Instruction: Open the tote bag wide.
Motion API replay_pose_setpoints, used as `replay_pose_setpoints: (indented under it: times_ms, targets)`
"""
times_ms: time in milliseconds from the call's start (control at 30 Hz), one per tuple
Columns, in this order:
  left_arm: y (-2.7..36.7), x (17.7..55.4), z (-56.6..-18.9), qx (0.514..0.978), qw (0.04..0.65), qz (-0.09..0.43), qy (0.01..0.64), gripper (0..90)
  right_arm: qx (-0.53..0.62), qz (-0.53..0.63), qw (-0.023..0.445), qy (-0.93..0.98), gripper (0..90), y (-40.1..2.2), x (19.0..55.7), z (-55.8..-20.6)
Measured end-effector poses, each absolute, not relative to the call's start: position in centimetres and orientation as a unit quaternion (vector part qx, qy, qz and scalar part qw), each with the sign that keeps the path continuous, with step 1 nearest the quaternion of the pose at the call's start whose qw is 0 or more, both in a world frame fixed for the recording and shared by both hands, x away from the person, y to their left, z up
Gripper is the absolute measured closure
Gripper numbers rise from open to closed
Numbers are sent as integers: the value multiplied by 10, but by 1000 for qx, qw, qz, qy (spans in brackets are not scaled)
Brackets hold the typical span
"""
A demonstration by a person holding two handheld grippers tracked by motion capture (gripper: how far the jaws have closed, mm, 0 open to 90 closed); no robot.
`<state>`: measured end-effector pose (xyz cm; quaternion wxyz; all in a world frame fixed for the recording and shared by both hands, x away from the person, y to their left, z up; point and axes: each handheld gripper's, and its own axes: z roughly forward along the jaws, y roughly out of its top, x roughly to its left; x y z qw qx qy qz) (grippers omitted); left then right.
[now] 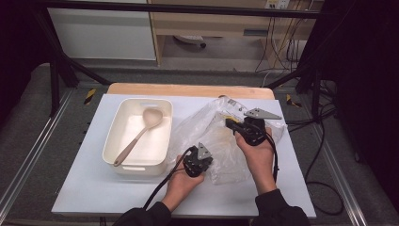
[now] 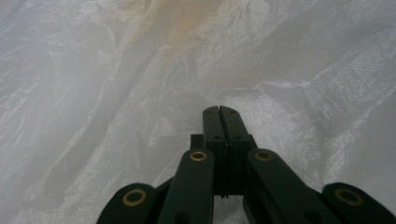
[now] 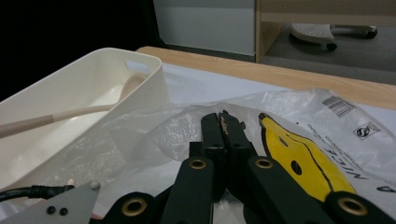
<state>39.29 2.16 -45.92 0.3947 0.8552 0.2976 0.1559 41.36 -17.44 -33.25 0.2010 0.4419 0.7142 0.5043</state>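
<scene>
White tabletop (image 1: 94, 188) carries a crumpled clear plastic bag (image 1: 221, 136) at centre-right, printed with a barcode, a yellow graphic and partly legible lettering "NICE". Right gripper (image 1: 234, 125) pinches the bag's upper film, jaws pressed together. Left gripper (image 1: 200, 165), jaws together, rests against its lower edge. Beside it, a cream plastic tub (image 1: 117, 136) holds a beige ladle (image 1: 141, 134).

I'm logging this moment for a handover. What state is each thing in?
Plastic bag: crumpled, lying on the table, pinched at two places.
Left gripper: jaws shut on the bag.
Right gripper: jaws shut on the bag's edge.
Bin: upright, open-topped.
Ladle: lying inside the bin.
</scene>
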Motion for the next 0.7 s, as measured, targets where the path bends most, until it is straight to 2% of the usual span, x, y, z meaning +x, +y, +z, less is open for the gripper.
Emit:
replay_pose_setpoints:
  times_ms: [267, 700]
  targets:
    - [21, 397, -459, 857, 395, 151, 294, 900, 433, 522, 214, 703, 900, -176, 410, -308]
    - [20, 403, -458, 865, 387, 145, 284, 900, 436, 540, 226, 684, 900, -189, 407, -291]
